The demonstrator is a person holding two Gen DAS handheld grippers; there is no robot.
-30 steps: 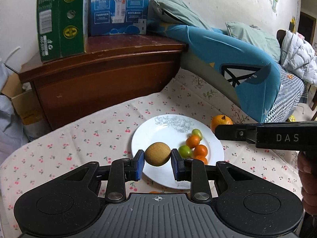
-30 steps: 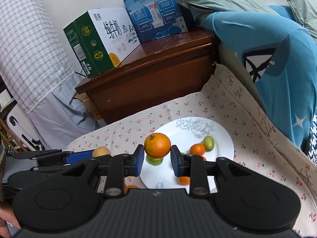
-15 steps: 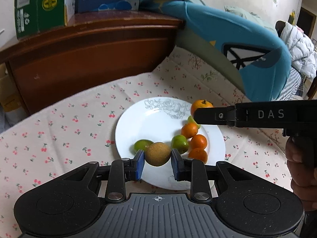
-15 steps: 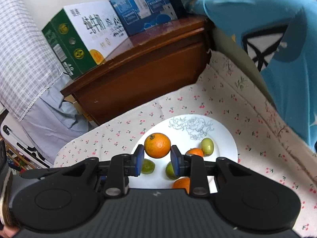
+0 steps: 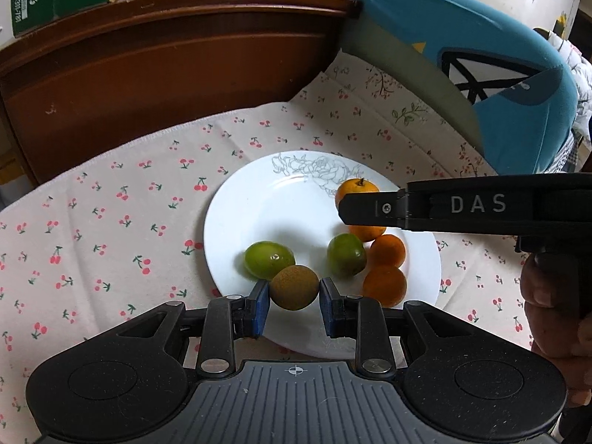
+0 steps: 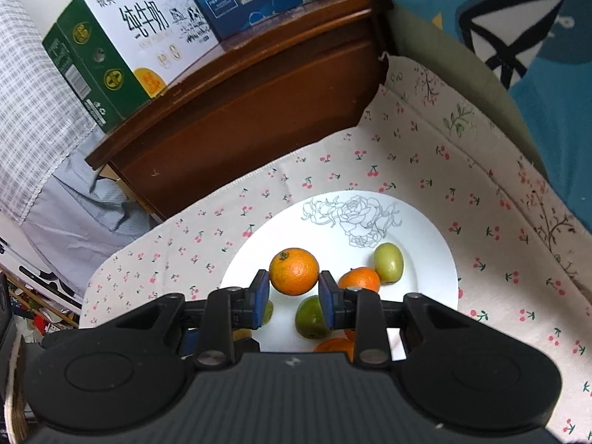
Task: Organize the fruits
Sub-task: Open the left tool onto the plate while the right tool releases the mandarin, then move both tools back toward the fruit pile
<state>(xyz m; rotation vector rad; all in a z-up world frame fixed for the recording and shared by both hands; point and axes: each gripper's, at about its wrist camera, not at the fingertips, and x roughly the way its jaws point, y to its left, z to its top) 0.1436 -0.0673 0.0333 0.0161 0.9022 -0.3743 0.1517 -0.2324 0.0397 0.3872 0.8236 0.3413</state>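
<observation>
Here – round, rough-skinned brown fruit

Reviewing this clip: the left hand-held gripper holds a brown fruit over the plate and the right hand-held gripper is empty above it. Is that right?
Not quite. The right hand-held gripper is not empty: the right wrist view shows it shut on an orange. The rest stands: the left hand-held gripper holds the brown fruit over the plate.

Left gripper clamps brown fruit — over plate
</observation>
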